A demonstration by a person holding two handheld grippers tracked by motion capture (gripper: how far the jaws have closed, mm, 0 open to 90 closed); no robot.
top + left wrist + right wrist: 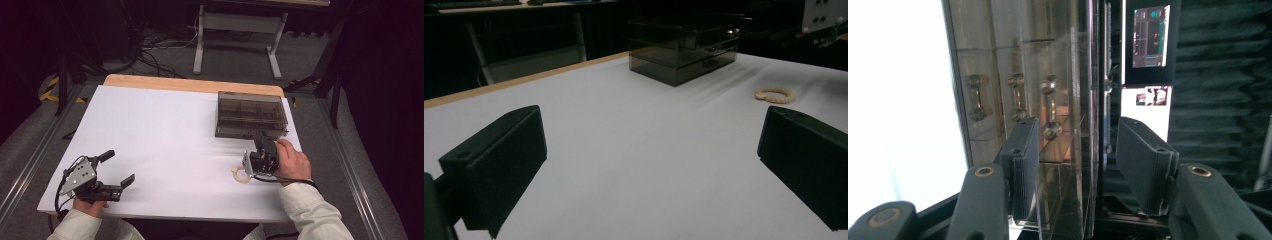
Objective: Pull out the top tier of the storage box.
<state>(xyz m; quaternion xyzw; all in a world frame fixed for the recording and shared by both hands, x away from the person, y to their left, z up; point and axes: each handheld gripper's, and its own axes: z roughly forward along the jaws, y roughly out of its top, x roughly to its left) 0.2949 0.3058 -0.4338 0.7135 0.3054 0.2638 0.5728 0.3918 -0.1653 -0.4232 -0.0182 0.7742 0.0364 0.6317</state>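
Note:
A smoky see-through drawer box (251, 114) (681, 47) stands at the table's far right. My right gripper (263, 141), turned on its side, is at the box's front. In the right gripper view the jaws (1080, 165) stand apart around an edge of the box (1048, 60), beside its metal handles (1050, 107), and the pads do not press on it. A pale beaded bracelet (242, 175) (775, 94) lies on the white tabletop just left of that hand. My left gripper (119, 168) (651, 165) rests wide open at the near left, holding nothing.
The white tabletop (165, 135) has a wooden far edge (190, 84). Behind it stand a white desk frame (200, 45) and floor cables (150, 55). A lit screen (1150, 37) glows beyond the box. Metal rails (30, 165) run along both table sides.

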